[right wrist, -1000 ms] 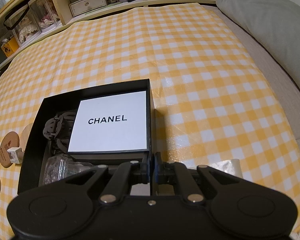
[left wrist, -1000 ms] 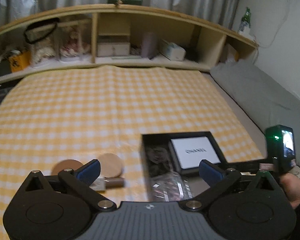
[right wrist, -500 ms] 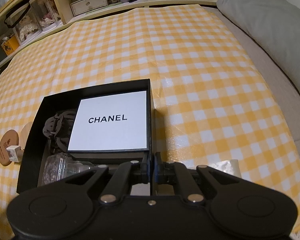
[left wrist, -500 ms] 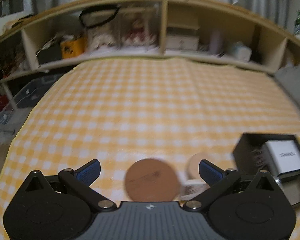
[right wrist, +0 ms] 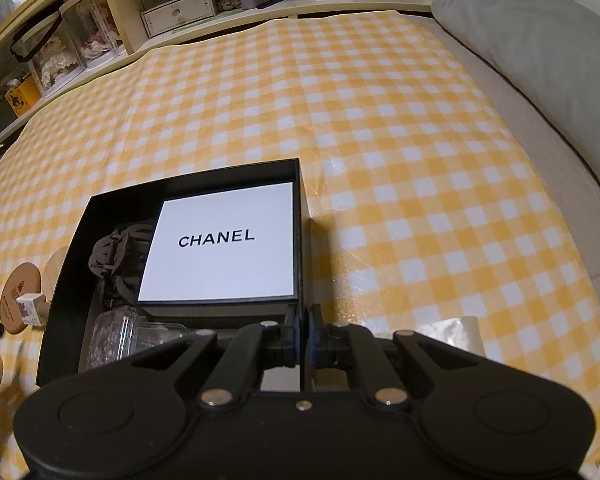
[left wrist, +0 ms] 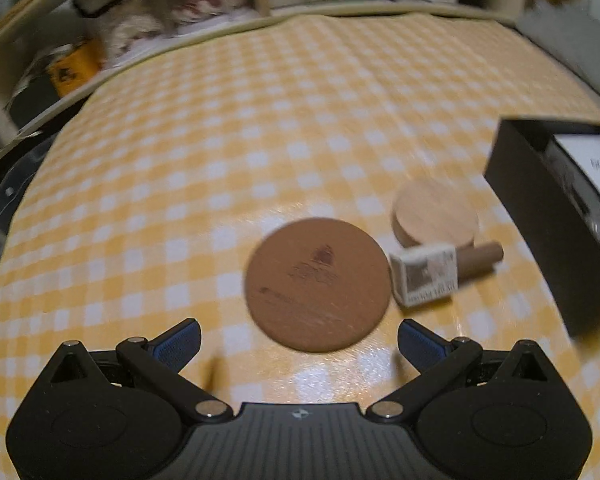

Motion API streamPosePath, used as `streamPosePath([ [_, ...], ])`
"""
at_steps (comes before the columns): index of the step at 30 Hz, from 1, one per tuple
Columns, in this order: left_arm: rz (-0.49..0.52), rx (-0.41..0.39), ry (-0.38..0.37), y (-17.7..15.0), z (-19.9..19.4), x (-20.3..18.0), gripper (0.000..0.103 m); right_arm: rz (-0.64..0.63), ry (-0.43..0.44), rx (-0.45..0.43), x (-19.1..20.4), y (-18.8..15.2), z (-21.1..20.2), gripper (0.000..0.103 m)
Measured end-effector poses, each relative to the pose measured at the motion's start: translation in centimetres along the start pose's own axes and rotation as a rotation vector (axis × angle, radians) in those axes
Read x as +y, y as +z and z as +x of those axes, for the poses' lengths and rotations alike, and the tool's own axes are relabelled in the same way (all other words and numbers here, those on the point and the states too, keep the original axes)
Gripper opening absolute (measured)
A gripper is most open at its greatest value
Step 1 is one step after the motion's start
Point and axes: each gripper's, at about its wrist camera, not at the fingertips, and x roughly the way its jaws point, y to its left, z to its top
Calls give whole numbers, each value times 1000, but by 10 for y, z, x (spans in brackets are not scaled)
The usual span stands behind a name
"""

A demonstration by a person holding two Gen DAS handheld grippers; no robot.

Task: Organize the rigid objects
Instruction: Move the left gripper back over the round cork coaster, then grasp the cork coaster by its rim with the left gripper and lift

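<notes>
The left gripper [left wrist: 299, 339] has its blue-padded jaws spread wide, nothing between them and nothing touched; it hangs just above the yellow checked cloth [left wrist: 228, 152], with the brown round coaster [left wrist: 318, 285] lying flat right ahead of the gap. The right gripper [right wrist: 303, 334] has its jaws pressed together on the thin near wall of the black box [right wrist: 76, 240], pinching that edge at the box's near right corner. Two discs lie on the cloth left of the box: the brown coaster and a thicker pale wooden disc [left wrist: 436, 216] beyond it, close beside the box. Touching the coaster's right edge is one small white-labelled bottle with a brown cap [left wrist: 426, 276], lying on its side against the pale disc. Inside the box are one white Chanel box [right wrist: 222, 246], filling the right part, one dark hair claw [right wrist: 114, 258] to its left, and one clear plastic case [right wrist: 116, 336] at the near left corner. The left wrist view is blurred by motion, so the print on the coaster and the bottle's label cannot be read, and the box is cut off at its right edge there. In the right wrist view the box wall hides most of the pale disc, and the gripper body covers the box's near edge.
</notes>
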Motion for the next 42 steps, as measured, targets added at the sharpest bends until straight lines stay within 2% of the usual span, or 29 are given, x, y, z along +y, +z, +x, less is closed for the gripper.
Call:
streamPosePath([
  [6, 47, -17, 28, -1, 20, -7, 103, 8, 9, -4, 0, 0, 0, 5],
  [18, -37, -96, -12, 6, 36, 3, 103, 15, 27, -24, -1, -3, -9, 8],
  [20, -62, -98, -19, 7, 38, 5, 100, 15, 21, -18, 0, -3, -7, 10],
  [21, -73, -99, -25, 7, 38, 6, 94, 14, 17, -16, 1, -3, -6, 11],
  [26, -114, -28, -1, 13, 36, 4, 94, 20, 21, -11, 2, -2, -3, 9],
  [33, -220, 166, -10, 19, 24, 10, 94, 12, 12, -12, 2, -1, -2, 6],
  [35, -214, 166, -10, 17, 19, 9, 94, 13, 12, -12, 2, -1, -1, 6],
  [42, -138, 60, 26, 16, 31, -3, 99, 15, 13, -11, 2, 0, -1, 6],
])
